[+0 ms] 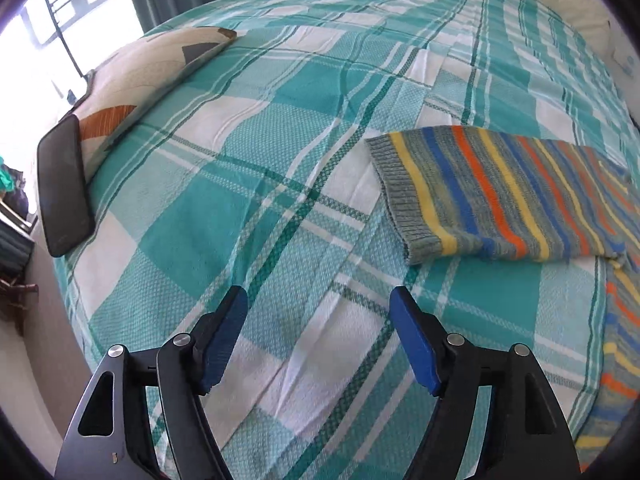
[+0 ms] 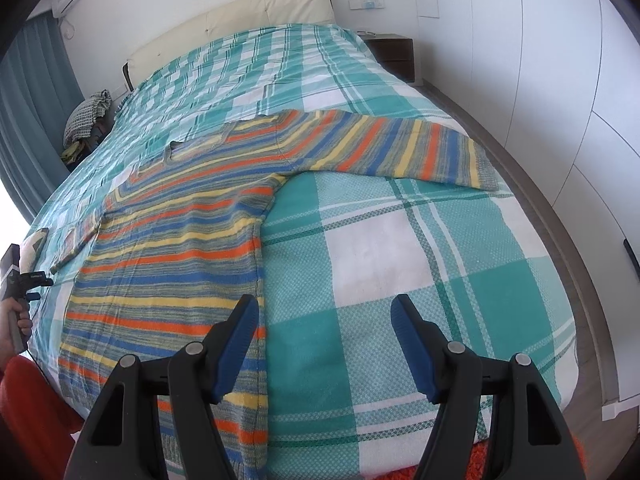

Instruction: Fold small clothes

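L claw [image 1: 318,300] near cam, jaws wide, nothing between, over plaid bedspread [image 1: 256,184]. R claw [image 2: 324,308] also wide, empty, by sweater's right edge. Striped sweater [image 2: 180,240] flat on bed, sleeves spread; phone [image 1: 64,192] far left.

Both my grippers gape, holding nothing.
Left gripper [image 1: 318,296] and right gripper [image 2: 324,306] tilt downward.
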The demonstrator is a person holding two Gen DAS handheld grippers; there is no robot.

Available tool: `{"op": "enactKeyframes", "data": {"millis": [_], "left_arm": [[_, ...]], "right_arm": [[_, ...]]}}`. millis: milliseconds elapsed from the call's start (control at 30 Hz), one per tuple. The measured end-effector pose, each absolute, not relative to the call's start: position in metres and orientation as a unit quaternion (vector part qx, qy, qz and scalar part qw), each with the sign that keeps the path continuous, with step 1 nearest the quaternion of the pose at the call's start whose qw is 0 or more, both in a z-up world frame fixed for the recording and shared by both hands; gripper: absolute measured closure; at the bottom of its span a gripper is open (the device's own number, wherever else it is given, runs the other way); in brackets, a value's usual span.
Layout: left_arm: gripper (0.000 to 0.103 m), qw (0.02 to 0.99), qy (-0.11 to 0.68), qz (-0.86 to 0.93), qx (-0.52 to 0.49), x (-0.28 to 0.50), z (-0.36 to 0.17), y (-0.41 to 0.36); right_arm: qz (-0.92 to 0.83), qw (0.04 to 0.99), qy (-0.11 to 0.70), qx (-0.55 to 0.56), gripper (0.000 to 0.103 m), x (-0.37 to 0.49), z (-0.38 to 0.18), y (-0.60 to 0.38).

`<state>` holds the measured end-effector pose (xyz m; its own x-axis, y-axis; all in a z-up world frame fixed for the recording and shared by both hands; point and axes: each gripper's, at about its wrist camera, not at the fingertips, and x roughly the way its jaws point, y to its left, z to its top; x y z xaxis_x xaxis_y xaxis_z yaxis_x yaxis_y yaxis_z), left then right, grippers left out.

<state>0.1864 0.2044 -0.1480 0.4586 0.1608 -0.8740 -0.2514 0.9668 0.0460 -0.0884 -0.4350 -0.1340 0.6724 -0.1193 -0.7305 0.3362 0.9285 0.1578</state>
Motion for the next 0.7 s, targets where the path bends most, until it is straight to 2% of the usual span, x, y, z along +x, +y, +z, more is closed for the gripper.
{"op": "enactKeyframes", "data": {"millis": [100,267,333,400,467,533,700], "left_arm": [[0.008,0.874,0.478,0.07,-0.055,0.15,-0.132,0.188],[0.005,0.877,0.479,0.013,-0.044,0.144,-0.14,0.159],[0.005,0.869,0.495,0.017,-0.023,0.152,-0.157,0.153],[0.0,0.853,0.522,0.024,-0.009,0.156,-0.182,0.15],[0.0,0.863,0.505,0.024,-0.016,0.149,-0.187,0.151],[0.0,0.864,0.503,0.031,-0.016,0.147,-0.187,0.149],[0.0,0.867,0.497,0.027,-0.021,0.144,-0.188,0.151]], "right_arm": [[-0.13,0.895,0.39,0.17,0.035,-0.084,-0.137,-0.446],[-0.178,0.881,0.387,0.207,0.033,-0.064,-0.141,-0.479],[-0.212,0.874,0.395,0.189,0.027,-0.055,-0.149,-0.487],[-0.226,0.853,0.429,0.191,0.027,-0.047,-0.172,-0.494],[-0.226,0.832,0.469,0.192,0.026,-0.041,-0.191,-0.494],[-0.223,0.838,0.466,0.175,0.014,-0.038,-0.191,-0.488],[-0.219,0.842,0.468,0.156,0.0,-0.032,-0.203,-0.479]]}}
